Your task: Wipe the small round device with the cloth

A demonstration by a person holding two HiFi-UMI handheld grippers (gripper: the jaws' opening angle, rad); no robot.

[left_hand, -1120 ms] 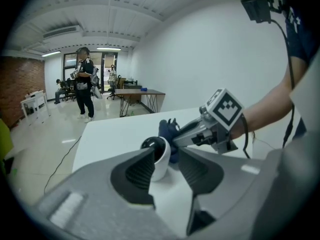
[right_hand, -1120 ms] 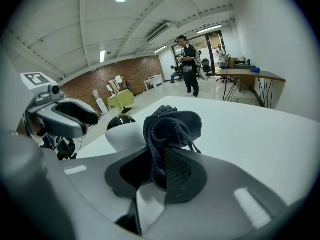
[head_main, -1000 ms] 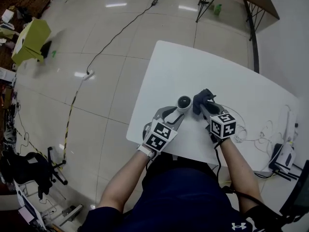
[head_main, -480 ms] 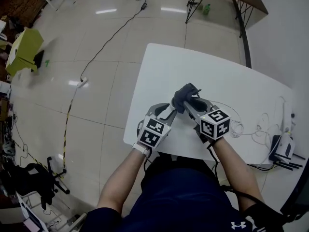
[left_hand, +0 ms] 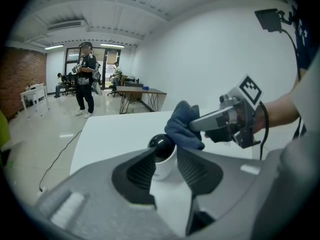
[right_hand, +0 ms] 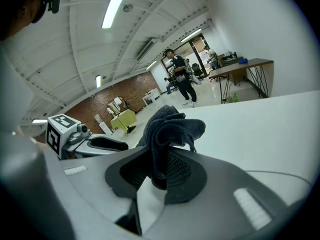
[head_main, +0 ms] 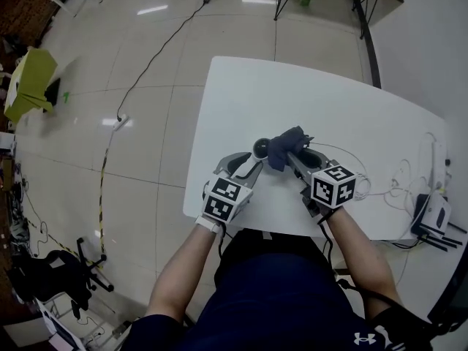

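— Small round device [left_hand: 162, 150]? White body, glossy black dome, pinched in the left tongs [left_hand: 164, 165] (part-closed), near the white surface's [head_main: 307, 93] front edge.
— One device, one dark cloth [right_hand: 167, 129], bunched, clamped in the right tongs [right_hand: 159, 170], just beside the dome. Glossy tiled floor [head_main: 161, 72], brick wall [left_hand: 22, 71] behind.

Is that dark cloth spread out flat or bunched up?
Bunched up: the cloth is a crumpled wad pinched in the right tool, next to the round device.
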